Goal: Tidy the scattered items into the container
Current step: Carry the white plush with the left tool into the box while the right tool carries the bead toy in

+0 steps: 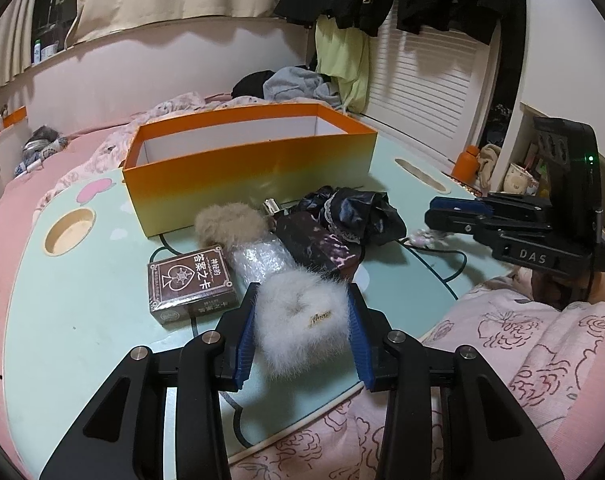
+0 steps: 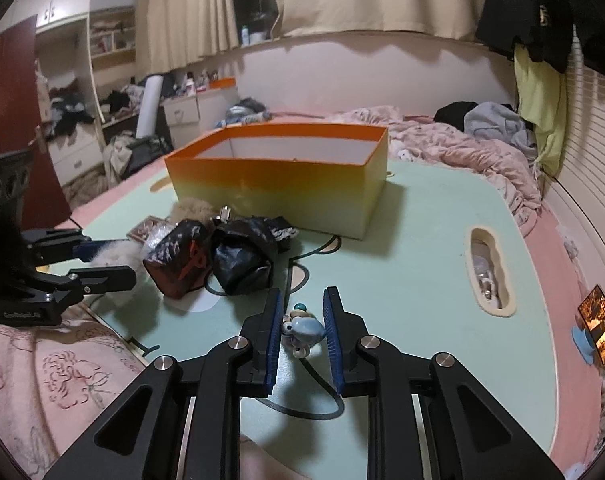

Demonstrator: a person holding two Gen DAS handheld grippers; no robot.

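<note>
Our left gripper [image 1: 302,316] straddles the white fur clip [image 1: 302,312], jaws spread; our right gripper [image 2: 302,328] brackets a blue bead charm [image 2: 304,330], not yet pinched. The orange box [image 1: 238,172] beyond looks empty; everything remains outside.

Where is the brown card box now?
In the left wrist view, the card box lies on the table, left of the white fur piece and in front of the orange box.

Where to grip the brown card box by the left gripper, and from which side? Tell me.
Grip the brown card box across its two long sides, coming down from above. It lies flat on the green table, so only the side edges offer purchase. Its left side is free; the bubble-wrapped bundle crowds its right.
</note>
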